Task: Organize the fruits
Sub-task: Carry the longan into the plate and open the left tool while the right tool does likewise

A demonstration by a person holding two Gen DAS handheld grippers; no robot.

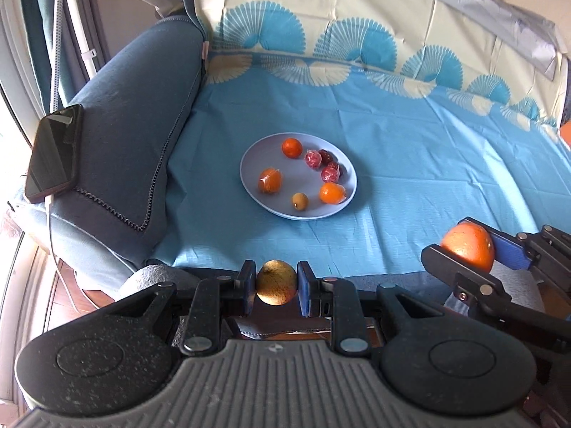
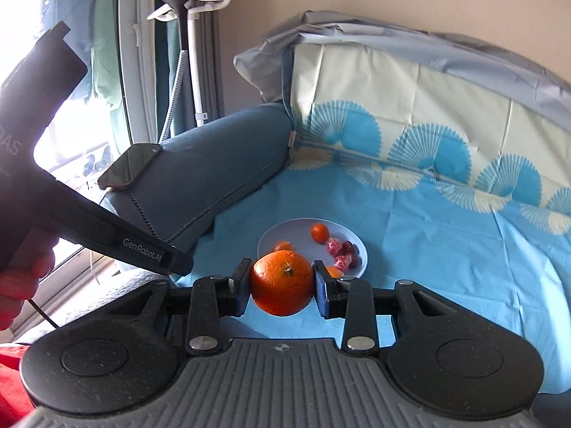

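left gripper (image 1: 277, 288) clamps a brown fruit (image 1: 277, 283); right gripper (image 2: 282, 283) clamps an orange (image 2: 282, 283).

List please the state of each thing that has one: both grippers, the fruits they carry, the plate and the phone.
left gripper: shut on small brown fruit, held in the air
right gripper: shut on orange, held in the air
plate: on the blue cloth, holding small fruits
phone: lying on the armrest, screen dark
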